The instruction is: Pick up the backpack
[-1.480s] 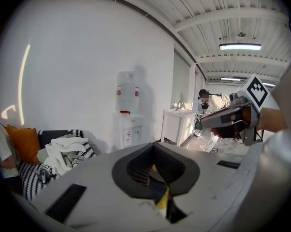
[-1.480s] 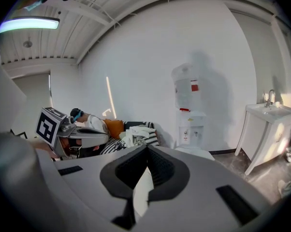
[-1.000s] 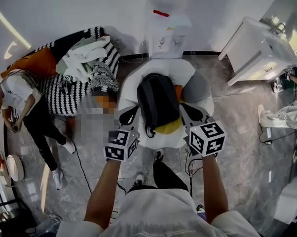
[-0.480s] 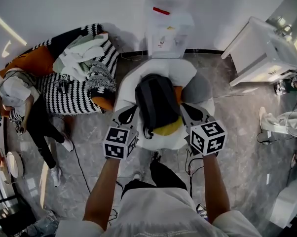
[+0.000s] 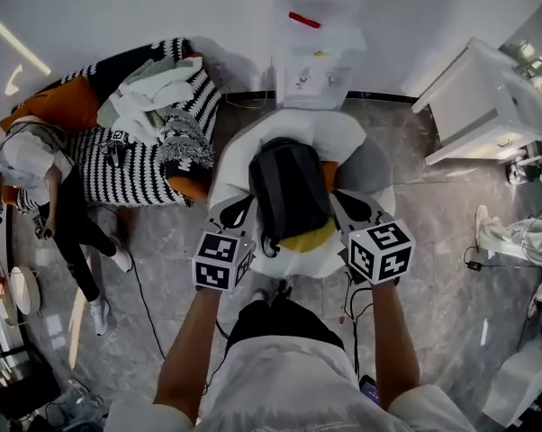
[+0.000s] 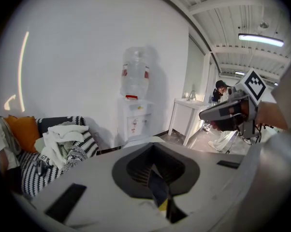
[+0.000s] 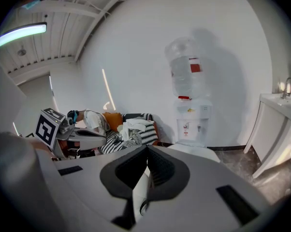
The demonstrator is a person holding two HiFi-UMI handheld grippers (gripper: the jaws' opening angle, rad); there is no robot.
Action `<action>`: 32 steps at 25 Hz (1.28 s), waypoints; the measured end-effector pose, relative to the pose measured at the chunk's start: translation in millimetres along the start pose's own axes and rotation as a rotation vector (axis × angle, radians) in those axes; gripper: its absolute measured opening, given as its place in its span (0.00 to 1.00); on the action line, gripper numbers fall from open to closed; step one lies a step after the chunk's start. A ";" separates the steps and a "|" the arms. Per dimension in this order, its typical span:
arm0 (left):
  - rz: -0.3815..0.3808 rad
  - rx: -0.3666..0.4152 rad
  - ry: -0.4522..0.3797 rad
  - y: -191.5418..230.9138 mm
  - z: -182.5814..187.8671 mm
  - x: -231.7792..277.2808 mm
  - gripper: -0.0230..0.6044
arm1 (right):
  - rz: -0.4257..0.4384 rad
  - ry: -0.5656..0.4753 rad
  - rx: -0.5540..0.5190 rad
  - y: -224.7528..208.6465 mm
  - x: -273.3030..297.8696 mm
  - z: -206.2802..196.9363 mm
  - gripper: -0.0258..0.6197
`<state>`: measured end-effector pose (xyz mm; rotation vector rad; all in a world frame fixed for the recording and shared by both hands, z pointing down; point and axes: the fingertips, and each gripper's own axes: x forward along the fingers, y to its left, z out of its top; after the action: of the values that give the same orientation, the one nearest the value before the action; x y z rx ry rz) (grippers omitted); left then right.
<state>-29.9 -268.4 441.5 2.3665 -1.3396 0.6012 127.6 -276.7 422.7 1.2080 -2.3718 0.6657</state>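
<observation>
Floor tile, grey and veined like polished marble, fills the room below a plain white wall. At the left stands a sofa in black-and-white woven stripes, with an orange cushion and a rumpled heap of white clothes on it. Against the wall a boxy white water dispenser carries its clear bottle. In front of it sits a rounded, padded white armchair. The backpack, dark, smooth-skinned and oval, lies lengthwise in the armchair's seat, over a yellow pad and beside a soft grey cushion. The left hand-held gripper and the right hand-held gripper, grey plastic with checkered marker cubes, flank the backpack's near end. Both have their jaws closed together. A dark strip with a yellow tip shows in the slit of the left jaws, perhaps only the bag seen beyond them. Compared with a second ago, the backpack has not shifted, and both grippers flank it much as before.
</observation>
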 end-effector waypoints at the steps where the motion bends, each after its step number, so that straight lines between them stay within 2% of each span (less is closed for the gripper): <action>1: -0.001 -0.003 0.004 1.3 -2.4 2.4 0.06 | 0.001 0.002 0.005 -1.3 3.3 -1.7 0.04; 9: 0.000 -0.038 0.018 24.3 -21.0 25.6 0.06 | 0.007 0.044 0.018 -9.1 41.1 -16.7 0.04; 13: -0.024 -0.042 0.021 27.6 -30.5 45.5 0.08 | -0.001 0.051 0.030 -17.4 54.9 -23.5 0.04; 15: -0.013 -0.046 0.028 35.0 -35.6 52.0 0.11 | -0.002 0.058 0.032 -18.4 65.1 -27.2 0.04; 18: 0.006 -0.051 0.051 42.6 -43.2 61.7 0.14 | -0.007 0.073 0.037 -22.3 77.0 -33.0 0.05; 22: 0.012 -0.050 0.102 47.8 -59.2 78.7 0.14 | -0.003 0.098 0.055 -30.0 92.5 -44.9 0.08; 32: -0.017 -0.077 0.173 53.7 -98.7 115.6 0.14 | -0.032 0.140 0.088 -54.4 119.5 -76.3 0.11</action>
<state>-41.6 -328.3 590.7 2.2069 -1.2433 0.7185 116.7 -337.1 561.6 1.1915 -2.2250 0.8237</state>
